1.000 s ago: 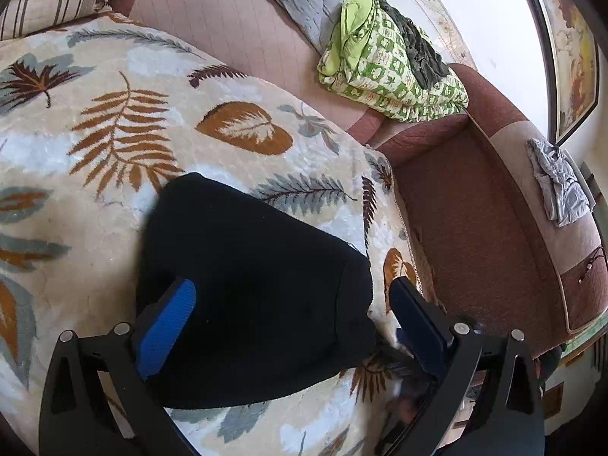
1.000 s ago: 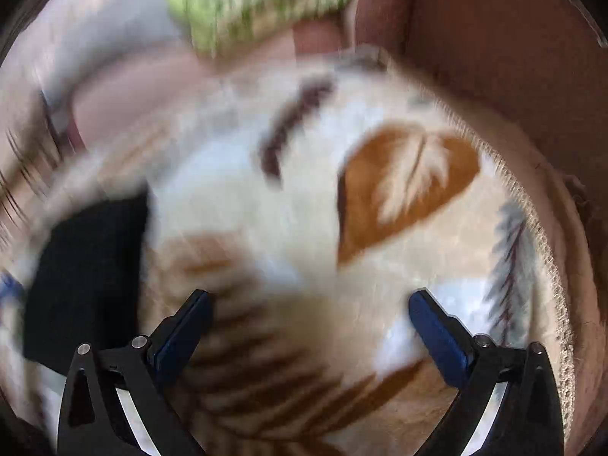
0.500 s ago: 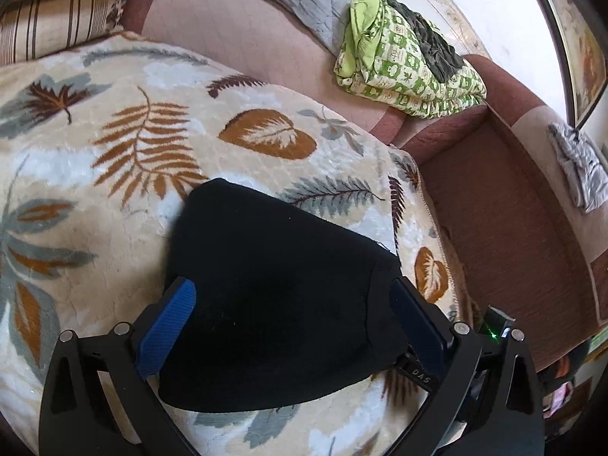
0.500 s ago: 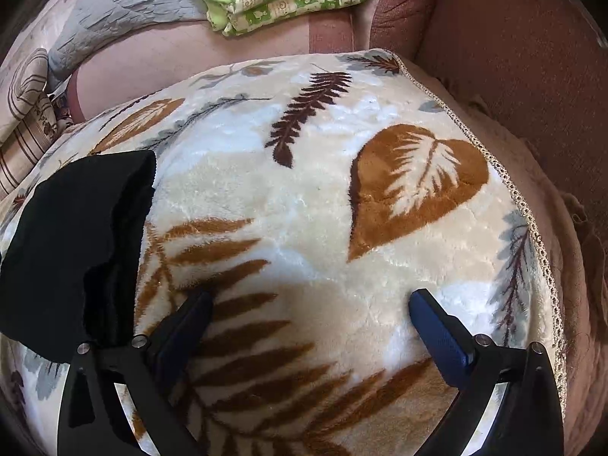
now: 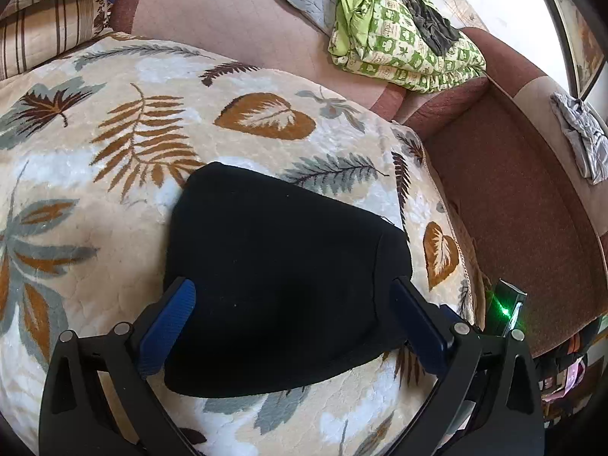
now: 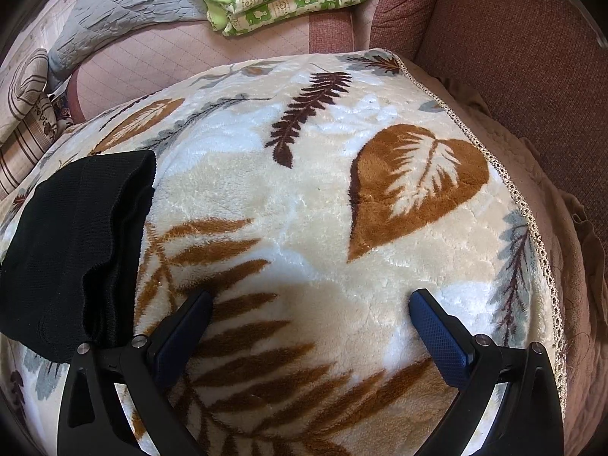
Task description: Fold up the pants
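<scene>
Nearest to us in the left wrist view, our left gripper [image 5: 290, 317], a black frame with blue ribbed pads, has its jaws spread wide and holds nothing. Between and just beyond those jaws lies the folded pair of black knit pants [image 5: 281, 277], a compact, roughly triangular bundle resting flat on a cream plush blanket printed with brown and grey leaves [image 5: 114, 159]. We cannot tell whether the pads touch the cloth or hover just above it.

In the right wrist view, our right gripper [image 6: 309, 325], of the same black and blue build, also has its jaws wide apart and empty, poised over bare blanket [image 6: 304, 209]. The black pants [image 6: 68, 250] sit off to its left, their layered folded edge facing this gripper, close beside the left pad. A corded trim [image 6: 505, 186] runs along the blanket's right edge.

Beyond the blanket we see the pinkish quilted back cushion of a sofa [image 5: 228, 26], and to the right its reddish-brown woven seat [image 5: 532, 228]. On the sofa back rests a folded green and white patterned cloth [image 5: 402, 45] with a dark grey garment [image 5: 433, 19] lying on top of it. Farther right, a crumpled grey garment [image 5: 581, 140] is draped on the sofa. A striped beige pillow [image 5: 41, 34] sits at the far left.
</scene>
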The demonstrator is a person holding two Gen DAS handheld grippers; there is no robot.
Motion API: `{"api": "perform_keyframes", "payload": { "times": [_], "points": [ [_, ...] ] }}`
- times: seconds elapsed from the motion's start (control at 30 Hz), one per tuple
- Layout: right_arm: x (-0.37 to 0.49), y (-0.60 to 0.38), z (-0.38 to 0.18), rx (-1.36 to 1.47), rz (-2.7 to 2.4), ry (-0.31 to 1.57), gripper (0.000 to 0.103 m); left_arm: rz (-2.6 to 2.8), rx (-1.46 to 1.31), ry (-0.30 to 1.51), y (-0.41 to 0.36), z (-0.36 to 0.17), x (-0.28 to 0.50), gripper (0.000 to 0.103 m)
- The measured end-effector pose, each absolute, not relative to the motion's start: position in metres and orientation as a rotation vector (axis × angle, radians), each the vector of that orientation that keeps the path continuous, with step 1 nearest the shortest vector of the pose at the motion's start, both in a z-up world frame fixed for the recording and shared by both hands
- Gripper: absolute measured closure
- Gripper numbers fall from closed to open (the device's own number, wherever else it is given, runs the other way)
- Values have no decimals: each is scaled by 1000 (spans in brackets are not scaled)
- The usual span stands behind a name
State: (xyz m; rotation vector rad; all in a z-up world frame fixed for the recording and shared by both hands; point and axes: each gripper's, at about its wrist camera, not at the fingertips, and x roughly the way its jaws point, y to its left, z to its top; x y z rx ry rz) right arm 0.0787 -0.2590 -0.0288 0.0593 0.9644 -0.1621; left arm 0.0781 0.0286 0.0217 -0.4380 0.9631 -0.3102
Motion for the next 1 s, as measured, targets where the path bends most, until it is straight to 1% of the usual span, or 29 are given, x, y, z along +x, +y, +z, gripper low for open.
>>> {"api": "perform_keyframes", "payload": {
  "times": [0.2,0.53,0.73,1.0],
  "points": [
    [79,-259,-29,59,-163,965,1,-312,-439,950,34,27,74,1],
    [79,-259,-29,60,-163,966,1,-287,-339,831,45,47,58,1],
    [79,-260,-30,60,-163,967,1,-291,-278,801,37,49,57,0],
    [80,-259,-30,59,-164,965,1,-278,-246,848,27,39,57,0]
  ]
}}
